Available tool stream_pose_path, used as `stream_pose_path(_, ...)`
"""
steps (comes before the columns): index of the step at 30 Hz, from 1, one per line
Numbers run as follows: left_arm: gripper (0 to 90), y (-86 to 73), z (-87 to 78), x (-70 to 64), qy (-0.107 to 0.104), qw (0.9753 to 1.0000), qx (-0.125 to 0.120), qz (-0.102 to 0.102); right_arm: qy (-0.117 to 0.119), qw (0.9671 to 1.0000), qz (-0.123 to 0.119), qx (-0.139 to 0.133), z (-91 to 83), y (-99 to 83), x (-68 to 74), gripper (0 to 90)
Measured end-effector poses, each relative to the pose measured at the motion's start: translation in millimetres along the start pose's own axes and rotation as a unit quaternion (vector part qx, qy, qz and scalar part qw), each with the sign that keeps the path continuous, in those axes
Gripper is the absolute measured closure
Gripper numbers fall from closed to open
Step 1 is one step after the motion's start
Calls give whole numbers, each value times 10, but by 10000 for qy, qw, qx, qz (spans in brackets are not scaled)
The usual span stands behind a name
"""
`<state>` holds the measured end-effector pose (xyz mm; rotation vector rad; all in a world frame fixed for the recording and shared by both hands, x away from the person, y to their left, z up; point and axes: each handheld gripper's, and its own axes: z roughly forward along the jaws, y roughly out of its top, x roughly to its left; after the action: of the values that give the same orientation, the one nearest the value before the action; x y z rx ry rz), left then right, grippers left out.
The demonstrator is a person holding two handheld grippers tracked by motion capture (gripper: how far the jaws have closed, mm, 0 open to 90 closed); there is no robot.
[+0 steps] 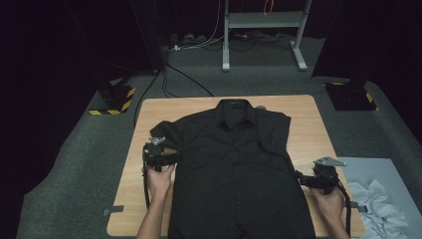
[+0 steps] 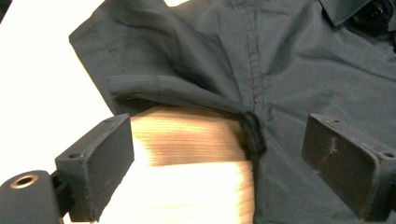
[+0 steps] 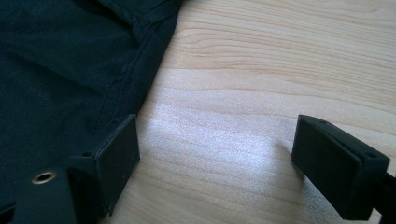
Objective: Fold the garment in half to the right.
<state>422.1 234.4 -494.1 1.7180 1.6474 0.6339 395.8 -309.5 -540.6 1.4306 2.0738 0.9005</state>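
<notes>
Both tongs are released: left tongs [image 2: 219, 154] straddle the shirt [image 1: 234, 164] armpit seam, right tongs [image 3: 215, 158] beside its edge. Pinch seams squarely before folding.

High view overlooks the table [image 1: 149, 107]; gripper views sit close above it.

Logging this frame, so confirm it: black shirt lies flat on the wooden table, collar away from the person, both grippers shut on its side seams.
Not shut. Both gripper views show the jaws wide apart, holding nothing. The left gripper straddles the shirt's armpit edge; the right gripper sits over the bare table beside the side seam. The rest holds.
</notes>
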Motion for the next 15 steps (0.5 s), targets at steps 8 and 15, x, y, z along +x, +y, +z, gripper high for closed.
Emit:
stream_pose_path(8,108,14,-2,106,133,9998,-27,-139,3,10000,-6,0,-1,0,1,147)
stream_pose_path(15,131,22,40,193,168,9994,-40,-288,0,10000,0,0,-1,0,2,147)
